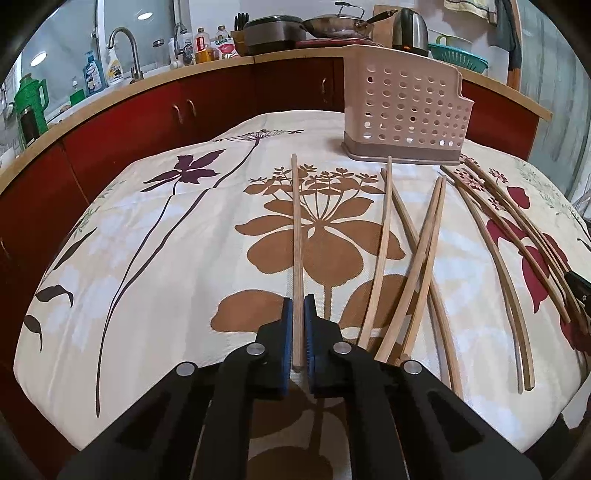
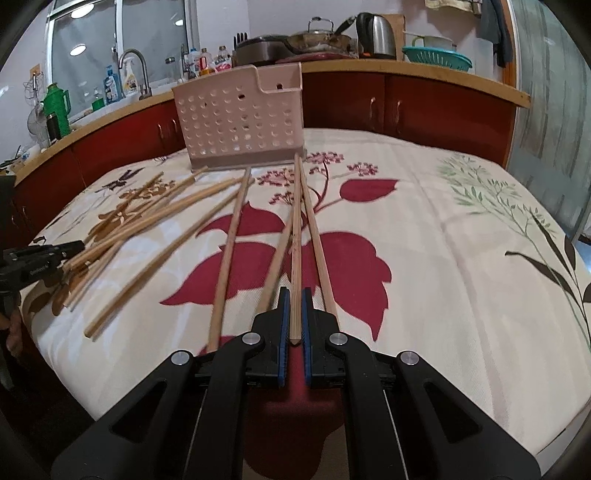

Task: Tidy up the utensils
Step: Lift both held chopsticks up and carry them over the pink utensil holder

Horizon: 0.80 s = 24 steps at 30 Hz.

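**Both grippers clamped on a chopstick apiece**

The left gripper (image 1: 298, 314) has its blue pads pressed against the near end of a single chopstick (image 1: 296, 236); that stick runs straight ahead over the brown flower of the floral tablecloth (image 1: 147, 295), apart from the rest. The right gripper (image 2: 294, 306) is likewise clenched on the near end of another chopstick (image 2: 295, 243), which points towards the right end of the perforated utensil holder (image 2: 236, 122) — two more sticks lie just beside it, one on either side, over the red leaves of the print.

The loose chopsticks (image 1: 417, 258) lie scattered on the cloth between the two grippers, several crossing one another; in the right wrist view the same pile (image 2: 155, 225) fans out to the left, with the tip of the left gripper showing at the frame's left edge. The holder stands upright at the far side of the table, its slot open at the top; whether anything is inside it cannot be told. Behind it runs a kitchen counter (image 1: 221, 66) with red cabinet doors — a faucet (image 1: 127, 51), bottles, a wok (image 1: 338, 26) and a kettle (image 1: 410, 31) on top.
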Tool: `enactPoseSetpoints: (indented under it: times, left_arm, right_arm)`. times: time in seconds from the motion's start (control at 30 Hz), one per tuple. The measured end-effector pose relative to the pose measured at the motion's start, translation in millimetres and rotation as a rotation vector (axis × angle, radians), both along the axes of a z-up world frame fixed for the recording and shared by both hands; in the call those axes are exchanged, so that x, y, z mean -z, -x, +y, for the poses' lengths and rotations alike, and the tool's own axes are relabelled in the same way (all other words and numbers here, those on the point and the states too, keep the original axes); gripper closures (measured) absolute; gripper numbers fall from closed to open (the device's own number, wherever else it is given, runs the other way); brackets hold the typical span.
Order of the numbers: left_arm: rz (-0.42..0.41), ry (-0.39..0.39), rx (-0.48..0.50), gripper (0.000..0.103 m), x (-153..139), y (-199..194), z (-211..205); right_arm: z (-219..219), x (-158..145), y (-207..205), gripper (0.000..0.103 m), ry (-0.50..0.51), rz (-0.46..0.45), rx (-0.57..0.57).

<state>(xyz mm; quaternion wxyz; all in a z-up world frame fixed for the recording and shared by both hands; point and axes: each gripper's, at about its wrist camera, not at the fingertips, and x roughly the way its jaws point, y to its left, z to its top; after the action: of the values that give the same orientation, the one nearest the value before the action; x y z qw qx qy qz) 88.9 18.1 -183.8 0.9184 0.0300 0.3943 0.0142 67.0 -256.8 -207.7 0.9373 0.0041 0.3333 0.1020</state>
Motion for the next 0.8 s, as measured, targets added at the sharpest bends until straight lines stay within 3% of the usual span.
enactPoseSetpoints:
  times: [0.17,0.3,0.5,0.57,0.8]
  left_arm:
    - [0.0,0.001,0.002,0.096,0,0,0]
    - [-0.004,0.004,0.012,0.096,0,2,0]
    - [-0.012,-0.013,0.023,0.096,1,5,-4]
    - [-0.018,-0.02,0.027,0.096,1,7,-4]
    - [-0.031,-0.012,0.034,0.096,-3,12,-2]
  right_arm:
    - [3,1,5,0.094,0.032,-0.012,-0.011]
    - [4,2,11,0.085,0.041,-0.022,-0.02]
    - [6,3,15,0.087,0.077,-0.039,-0.025]
    - [7,2,15,0.095,0.083,-0.037,-0.027]
    - [9,-10,22,0.096,0.091,-0.071,-0.023]
